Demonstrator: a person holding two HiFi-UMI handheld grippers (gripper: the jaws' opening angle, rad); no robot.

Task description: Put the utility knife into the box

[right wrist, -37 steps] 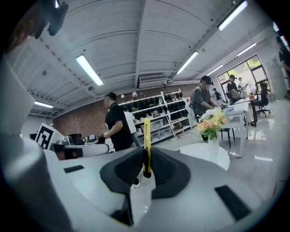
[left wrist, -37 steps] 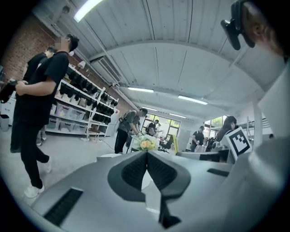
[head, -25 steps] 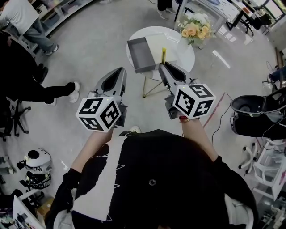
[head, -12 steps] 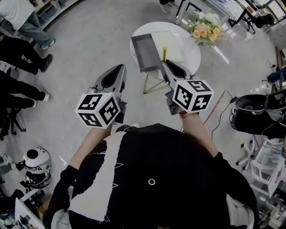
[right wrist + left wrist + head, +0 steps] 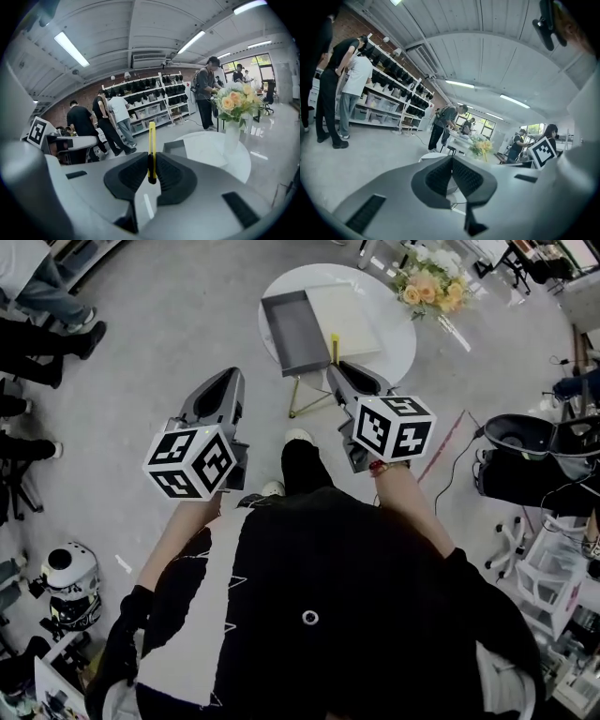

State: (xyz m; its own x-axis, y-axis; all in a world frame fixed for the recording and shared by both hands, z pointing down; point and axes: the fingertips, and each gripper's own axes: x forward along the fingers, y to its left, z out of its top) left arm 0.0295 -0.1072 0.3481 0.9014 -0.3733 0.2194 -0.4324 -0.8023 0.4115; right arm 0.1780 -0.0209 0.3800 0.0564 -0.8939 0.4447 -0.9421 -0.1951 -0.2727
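The right tongs [image 5: 151,174] are clamped on the yellow knife [image 5: 151,136], which sticks out beyond their tips. The left tongs [image 5: 453,174] are pressed together with nothing between them. The grey box [image 5: 295,324] sits empty on the round bench [image 5: 392,345], ahead of the right tongs and apart from them. The pick-up looks done; carrying over, lowering and letting go are left.

place: big work room, like a lab | wall: long shelves [image 5: 154,101] full of boxes, red brick behind | roof: long strip lights [image 5: 70,49] | floor [image 5: 169,324]: grey | people [image 5: 82,124]: standing at the shelves
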